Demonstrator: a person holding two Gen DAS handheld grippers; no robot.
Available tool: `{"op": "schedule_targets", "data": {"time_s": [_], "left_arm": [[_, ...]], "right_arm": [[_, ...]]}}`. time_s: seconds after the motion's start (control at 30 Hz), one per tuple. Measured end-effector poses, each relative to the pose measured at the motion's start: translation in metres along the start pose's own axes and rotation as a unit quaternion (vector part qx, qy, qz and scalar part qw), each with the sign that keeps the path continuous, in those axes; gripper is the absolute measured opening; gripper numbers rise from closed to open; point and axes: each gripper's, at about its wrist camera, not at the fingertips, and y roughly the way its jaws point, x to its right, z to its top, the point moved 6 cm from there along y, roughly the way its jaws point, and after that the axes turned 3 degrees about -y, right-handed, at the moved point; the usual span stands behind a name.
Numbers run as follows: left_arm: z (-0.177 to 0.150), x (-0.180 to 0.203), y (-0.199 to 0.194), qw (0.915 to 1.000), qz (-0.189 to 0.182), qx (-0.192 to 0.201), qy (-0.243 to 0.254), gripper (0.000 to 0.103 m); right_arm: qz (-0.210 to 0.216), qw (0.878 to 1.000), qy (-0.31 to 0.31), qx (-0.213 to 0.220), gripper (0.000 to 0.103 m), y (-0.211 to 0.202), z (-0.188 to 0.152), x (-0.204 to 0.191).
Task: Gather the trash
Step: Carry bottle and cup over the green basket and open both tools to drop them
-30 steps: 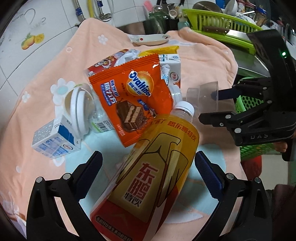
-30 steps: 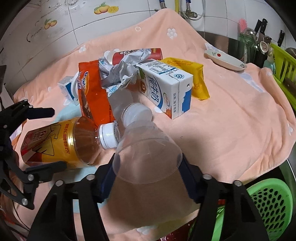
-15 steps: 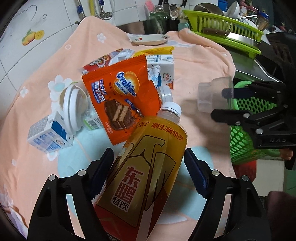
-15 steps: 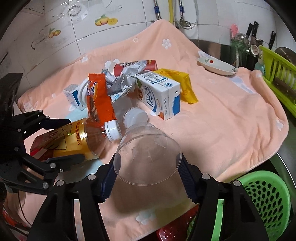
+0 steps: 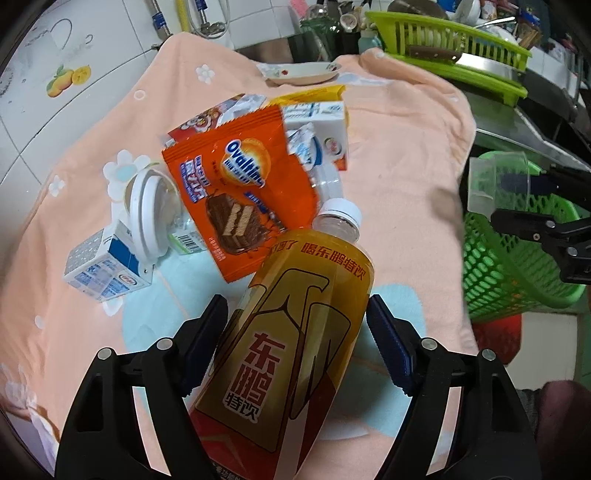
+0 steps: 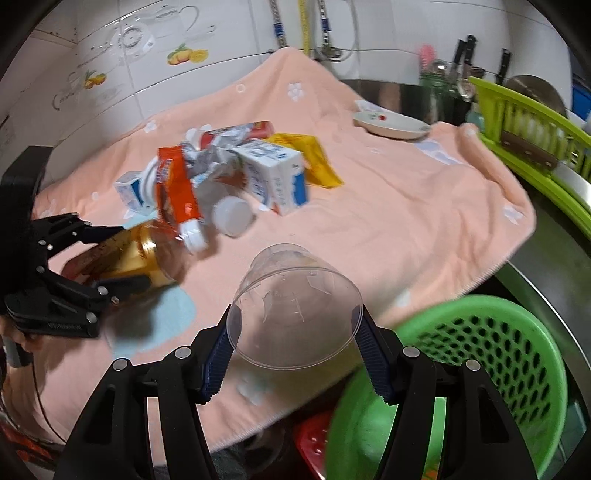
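My left gripper [image 5: 295, 328] is shut on a yellow drink bottle [image 5: 295, 332] with a white cap, lying on the peach towel [image 5: 399, 155]. It also shows in the right wrist view [image 6: 125, 254]. My right gripper [image 6: 295, 354] is shut on a clear plastic cup [image 6: 295, 314] and holds it off the towel's front edge, above the green basket [image 6: 480, 369]. The cup also shows in the left wrist view [image 5: 495, 181]. An orange Ovaltine wrapper [image 5: 243, 184], milk cartons [image 6: 277, 177] [image 5: 103, 269], a yellow wrapper [image 6: 314, 162] and a white lid [image 5: 144, 218] lie piled on the towel.
A small dish [image 6: 391, 125] sits at the towel's far edge. A green dish rack [image 6: 535, 133] with utensils stands at the right. A red container [image 6: 314, 443] lies below the basket. Tiled wall and taps [image 6: 314, 33] are behind.
My left gripper closed in onto the yellow bottle. My right gripper carried the cup back and right, off the towel toward the green basket.
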Motion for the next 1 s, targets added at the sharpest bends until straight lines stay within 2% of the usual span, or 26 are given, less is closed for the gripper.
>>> {"op": "schedule_targets", "data": {"time_s": [0.3, 0.47, 0.67, 0.73, 0.83, 1.0], "left_arm": [[0.012, 0.03, -0.032, 0.9979, -0.05, 0.041, -0.006, 0.072], [0.026, 0.068, -0.048, 0.9936, -0.096, 0.059, 0.003, 0.071], [0.043, 0.12, -0.048, 0.9884, -0.135, 0.066, 0.021, 0.071], [0.048, 0.138, -0.046, 0.9861, -0.151, 0.065, 0.02, 0.071], [0.057, 0.161, -0.039, 0.9821, -0.178, 0.061, 0.013, 0.071], [0.068, 0.197, -0.025, 0.9779, -0.201, 0.054, 0.017, 0.07]], "right_arm": [[-0.074, 0.996, 0.047, -0.015, 0.061, -0.02, -0.047, 0.064], [-0.102, 0.992, 0.068, -0.033, 0.061, -0.028, -0.075, 0.093], [-0.111, 0.989, 0.091, -0.037, 0.062, -0.037, -0.097, 0.113], [-0.114, 0.988, 0.099, -0.034, 0.068, -0.042, -0.103, 0.119], [-0.119, 0.987, 0.104, -0.033, 0.069, -0.049, -0.109, 0.126], [-0.132, 0.985, 0.108, -0.028, 0.071, -0.06, -0.12, 0.137]]}}
